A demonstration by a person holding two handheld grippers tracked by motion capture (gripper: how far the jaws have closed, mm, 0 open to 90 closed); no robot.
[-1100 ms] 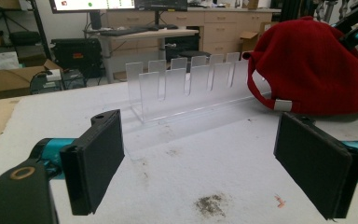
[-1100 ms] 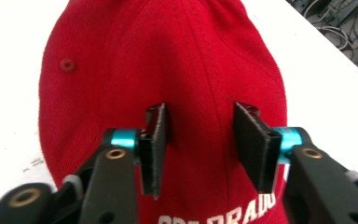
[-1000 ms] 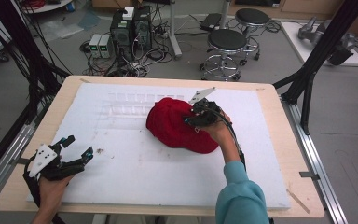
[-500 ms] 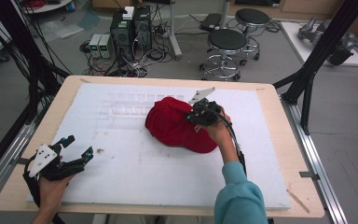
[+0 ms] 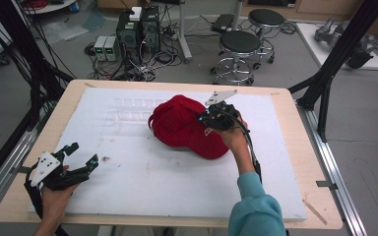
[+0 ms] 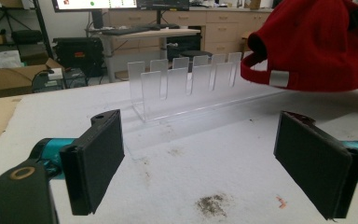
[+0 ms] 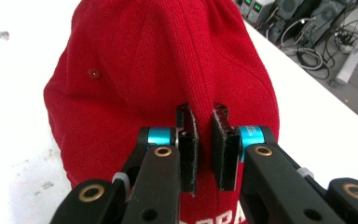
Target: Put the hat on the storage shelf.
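While the left tongs (image 5: 81,156) sit wide open on the counter (image 5: 142,177), right tongs (image 7: 204,140) pinch the red cap (image 7: 135,60).

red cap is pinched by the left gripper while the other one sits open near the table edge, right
Not quite: the right gripper pinches the red cap, a fold of fabric between its jaws, as the right gripper view shows. The left gripper is the one sitting open near the table edge.
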